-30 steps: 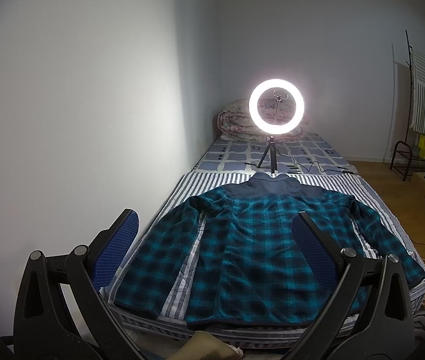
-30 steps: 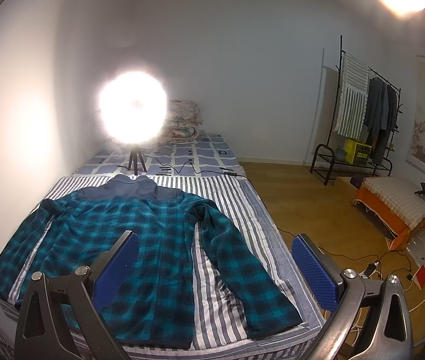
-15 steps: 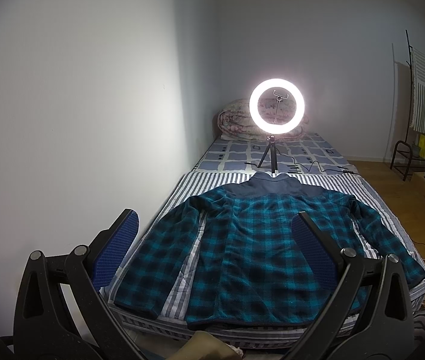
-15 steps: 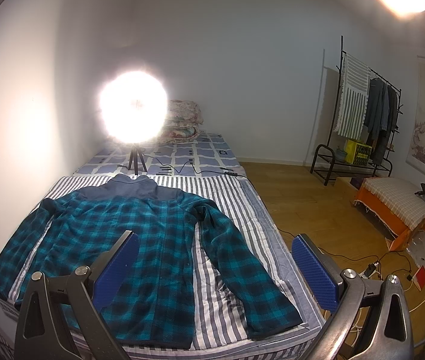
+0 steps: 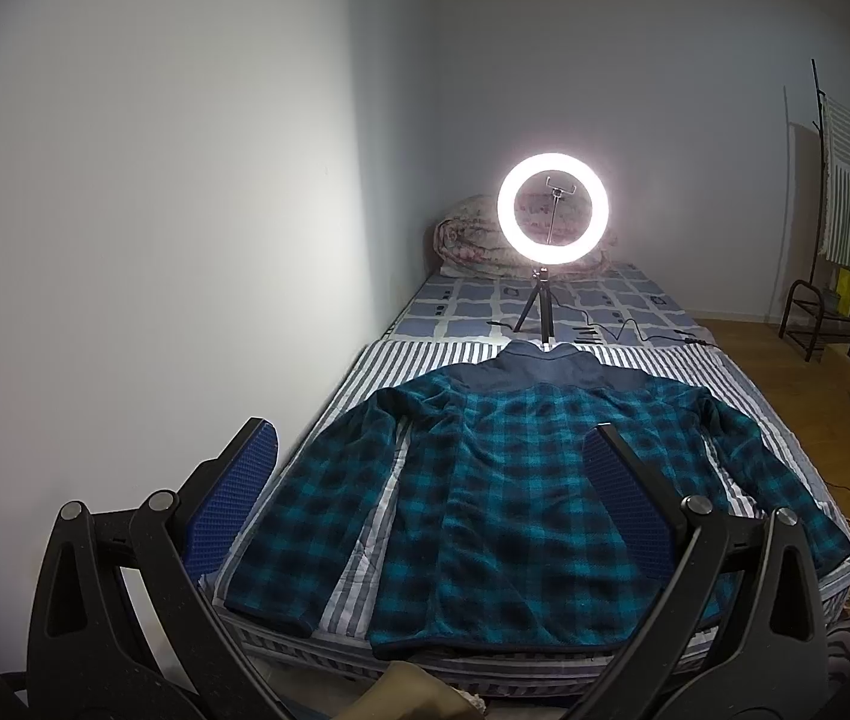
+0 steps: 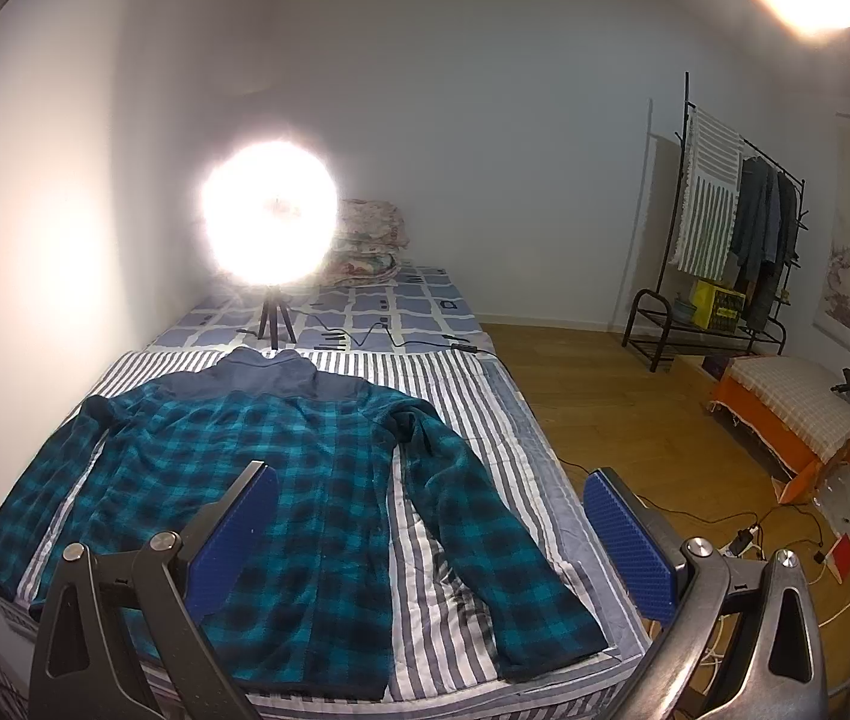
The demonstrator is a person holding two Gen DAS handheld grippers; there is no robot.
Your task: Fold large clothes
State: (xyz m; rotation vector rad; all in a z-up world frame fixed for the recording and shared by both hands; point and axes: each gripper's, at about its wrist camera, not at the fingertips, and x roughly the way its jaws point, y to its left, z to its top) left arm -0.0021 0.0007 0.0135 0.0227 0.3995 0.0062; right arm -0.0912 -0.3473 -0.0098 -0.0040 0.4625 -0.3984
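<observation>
A teal and black plaid jacket (image 5: pixel 521 504) with a dark blue collar lies flat on the striped bed cover (image 5: pixel 425 354), sleeves spread out to both sides. The same jacket (image 6: pixel 281 480) fills the left half of the right wrist view. My left gripper (image 5: pixel 431 468) hovers open above the near end of the bed, its blue pads wide apart with nothing between them. My right gripper (image 6: pixel 431 510) is open too, held above the jacket's right sleeve (image 6: pixel 503 546) and the bed's right edge, clear of the cloth.
A lit ring light on a small tripod (image 5: pixel 552 213) stands on the bed behind the collar, with cables (image 6: pixel 389 336) beside it. Folded quilts (image 6: pixel 368 240) lie at the far end. A wall runs along the left. A clothes rack (image 6: pixel 725 240), an orange stool (image 6: pixel 797 414) and floor cables stand to the right.
</observation>
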